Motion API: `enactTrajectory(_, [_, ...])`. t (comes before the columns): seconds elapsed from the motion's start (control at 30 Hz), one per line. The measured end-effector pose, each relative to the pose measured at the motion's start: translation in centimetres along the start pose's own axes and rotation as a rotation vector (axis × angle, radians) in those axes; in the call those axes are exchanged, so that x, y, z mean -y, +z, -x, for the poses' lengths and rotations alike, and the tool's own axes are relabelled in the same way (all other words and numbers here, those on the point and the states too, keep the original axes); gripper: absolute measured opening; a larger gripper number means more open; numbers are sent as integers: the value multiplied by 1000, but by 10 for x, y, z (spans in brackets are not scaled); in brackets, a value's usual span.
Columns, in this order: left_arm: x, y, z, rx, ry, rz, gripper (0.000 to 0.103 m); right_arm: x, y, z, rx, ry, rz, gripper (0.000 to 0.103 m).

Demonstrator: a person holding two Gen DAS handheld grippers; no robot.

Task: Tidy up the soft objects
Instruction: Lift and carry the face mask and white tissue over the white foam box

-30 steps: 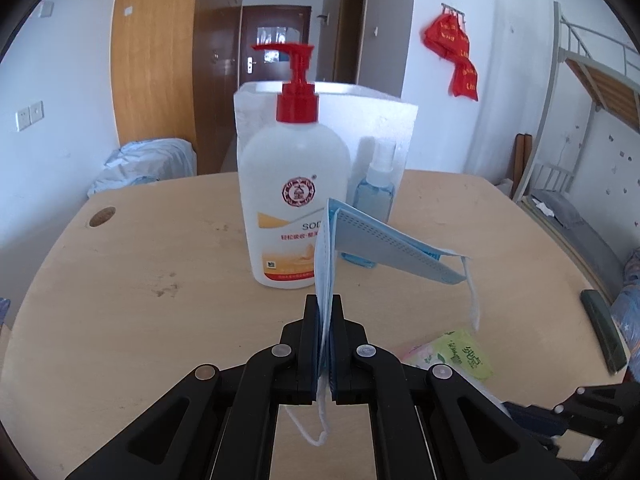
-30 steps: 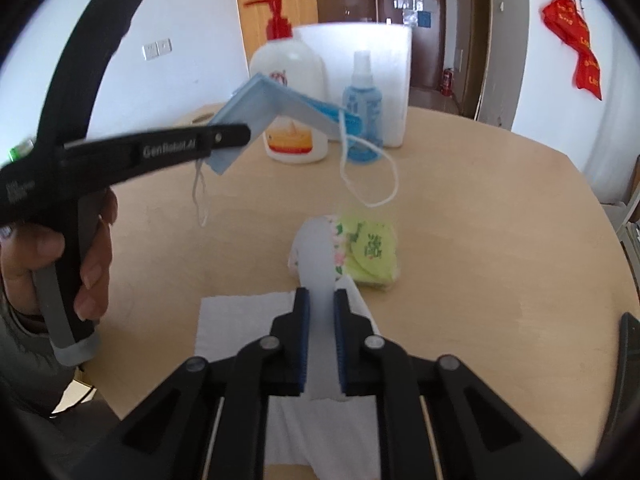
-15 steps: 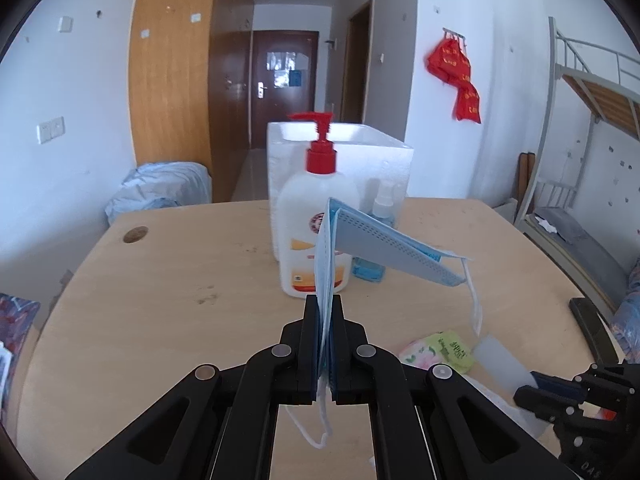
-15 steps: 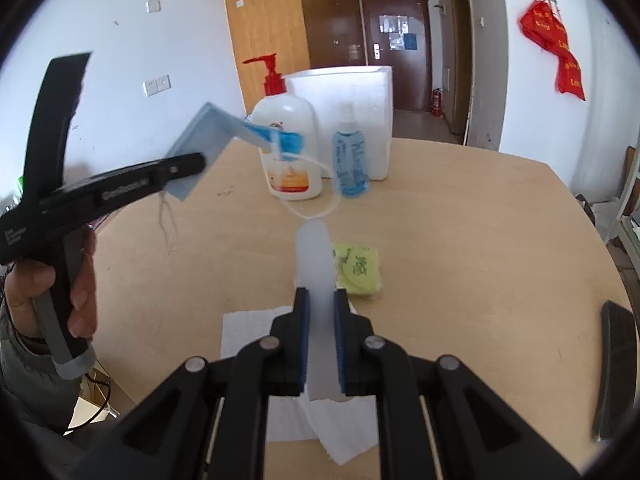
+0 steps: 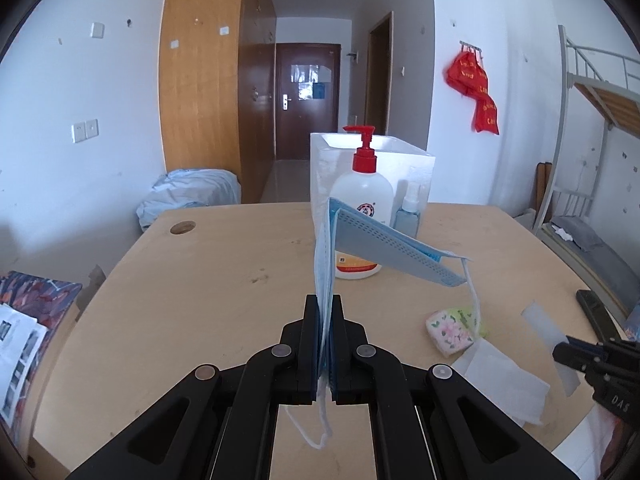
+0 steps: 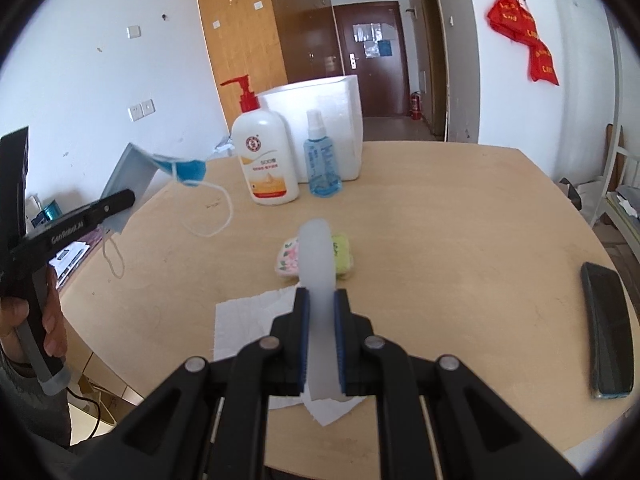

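Mid-carry above table (image 5: 200, 300): left gripper (image 5: 324, 312) clamped on mask (image 5: 384, 244), right gripper (image 6: 320, 304) clamped on translucent strip (image 6: 316, 264). Next, likely: drop into foam box (image 5: 408, 164) at 12 o'clock.

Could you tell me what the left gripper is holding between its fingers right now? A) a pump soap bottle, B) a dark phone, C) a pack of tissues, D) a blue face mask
D: the left gripper is clamped shut on the folded blue face mask, whose ear loops dangle above the table.
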State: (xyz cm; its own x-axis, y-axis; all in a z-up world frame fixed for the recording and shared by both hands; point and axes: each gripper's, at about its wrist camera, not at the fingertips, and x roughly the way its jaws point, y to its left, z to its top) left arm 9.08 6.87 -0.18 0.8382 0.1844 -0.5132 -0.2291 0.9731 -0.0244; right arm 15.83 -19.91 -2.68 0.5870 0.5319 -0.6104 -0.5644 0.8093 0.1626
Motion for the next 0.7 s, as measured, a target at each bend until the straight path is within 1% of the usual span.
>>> enactTrajectory(0.13, [-4, -2, 7, 9, 4, 8, 4, 1, 1, 4, 13, -2, -5, 14])
enactTrajectory(0.27, [-17, 1, 15, 32, 27, 25, 4, 7, 8, 8, 35, -20, -12, 14])
enactTrajectory(0.53, [-40, 17, 27, 81, 68, 50, 4, 16, 34, 15, 88, -46, -6, 14])
enactTrajectory(0.7, [-46, 30, 26, 102, 77, 50, 4, 18, 56, 15, 124, -54, 4, 14])
